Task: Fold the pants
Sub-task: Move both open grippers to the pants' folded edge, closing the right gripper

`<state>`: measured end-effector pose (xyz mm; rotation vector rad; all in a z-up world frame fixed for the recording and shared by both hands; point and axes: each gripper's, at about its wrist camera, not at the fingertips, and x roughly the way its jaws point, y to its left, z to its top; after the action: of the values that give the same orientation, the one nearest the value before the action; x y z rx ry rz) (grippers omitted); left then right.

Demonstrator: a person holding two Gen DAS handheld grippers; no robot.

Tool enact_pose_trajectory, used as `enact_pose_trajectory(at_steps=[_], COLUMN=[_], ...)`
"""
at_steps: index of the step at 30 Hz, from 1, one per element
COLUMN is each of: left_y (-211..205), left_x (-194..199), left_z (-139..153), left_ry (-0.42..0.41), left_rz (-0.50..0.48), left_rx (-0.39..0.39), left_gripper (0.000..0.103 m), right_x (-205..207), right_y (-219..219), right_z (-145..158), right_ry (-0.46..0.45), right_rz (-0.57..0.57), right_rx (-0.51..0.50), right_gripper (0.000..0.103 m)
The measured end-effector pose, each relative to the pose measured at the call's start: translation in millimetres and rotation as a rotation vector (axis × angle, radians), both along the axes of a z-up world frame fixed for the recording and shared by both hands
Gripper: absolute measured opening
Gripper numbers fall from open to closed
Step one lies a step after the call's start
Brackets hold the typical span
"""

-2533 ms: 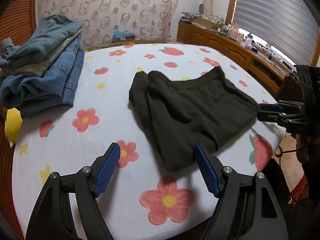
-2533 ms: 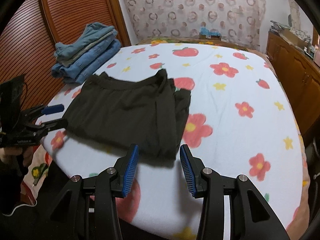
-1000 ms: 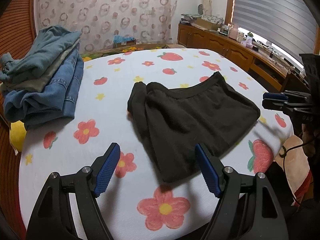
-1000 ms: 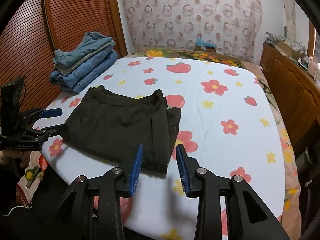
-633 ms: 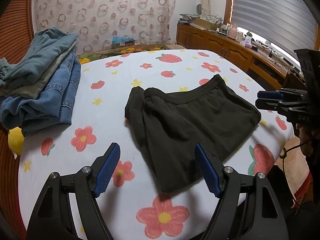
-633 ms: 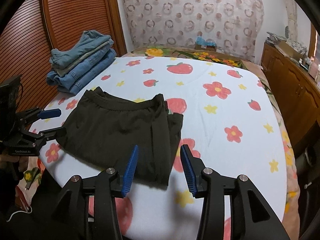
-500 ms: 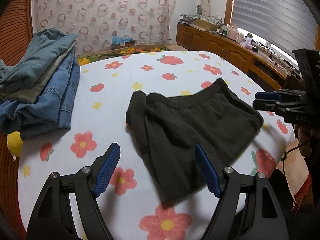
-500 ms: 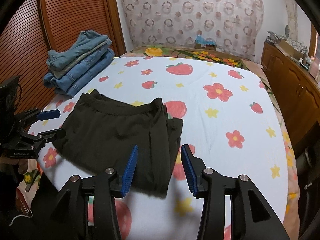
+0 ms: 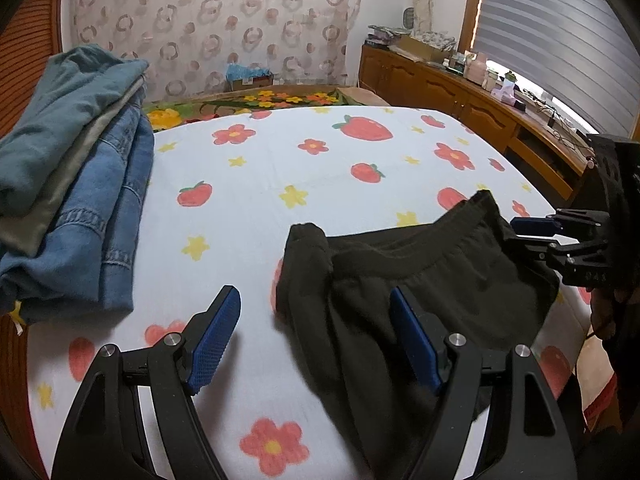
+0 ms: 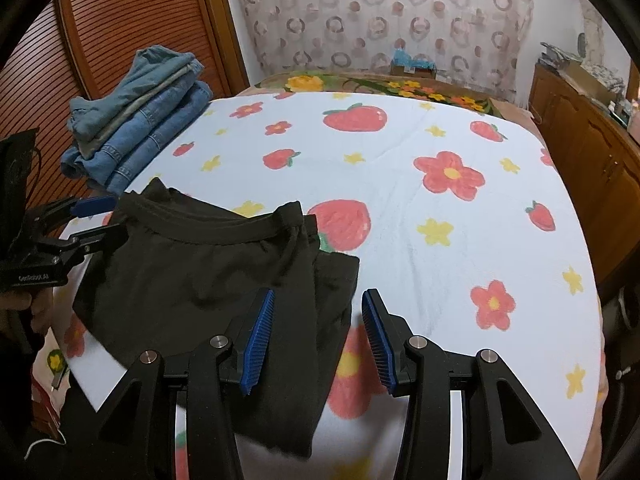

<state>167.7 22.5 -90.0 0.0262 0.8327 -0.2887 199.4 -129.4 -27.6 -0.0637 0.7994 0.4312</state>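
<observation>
Dark pants (image 10: 192, 272) folded on bed (image 10: 400, 200) — both grippers' jaws apart, apparently gripping nothing.

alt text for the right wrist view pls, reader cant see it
Black pants, already folded, lie near the front edge of a bed covered in a white sheet printed with flowers and strawberries. The open right gripper hovers over their right edge, holding nothing. The left gripper sits at their left corner, and a stack of folded jeans lies far left.
</observation>
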Motion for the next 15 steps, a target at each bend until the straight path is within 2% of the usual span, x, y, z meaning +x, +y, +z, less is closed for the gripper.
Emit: enact_pose_trajectory(at_steps=[15], left_y=[1], left_x=[22], left_z=[-18], left_ry=[0.053], left_rz=[-0.025], left_rx=[-0.032], left_gripper=[0.078], right_x=[14], right_y=[12], right_z=[-7], right_ry=[0.004], right_rz=[0.03], right_rx=[-0.04], right_gripper=[0.047])
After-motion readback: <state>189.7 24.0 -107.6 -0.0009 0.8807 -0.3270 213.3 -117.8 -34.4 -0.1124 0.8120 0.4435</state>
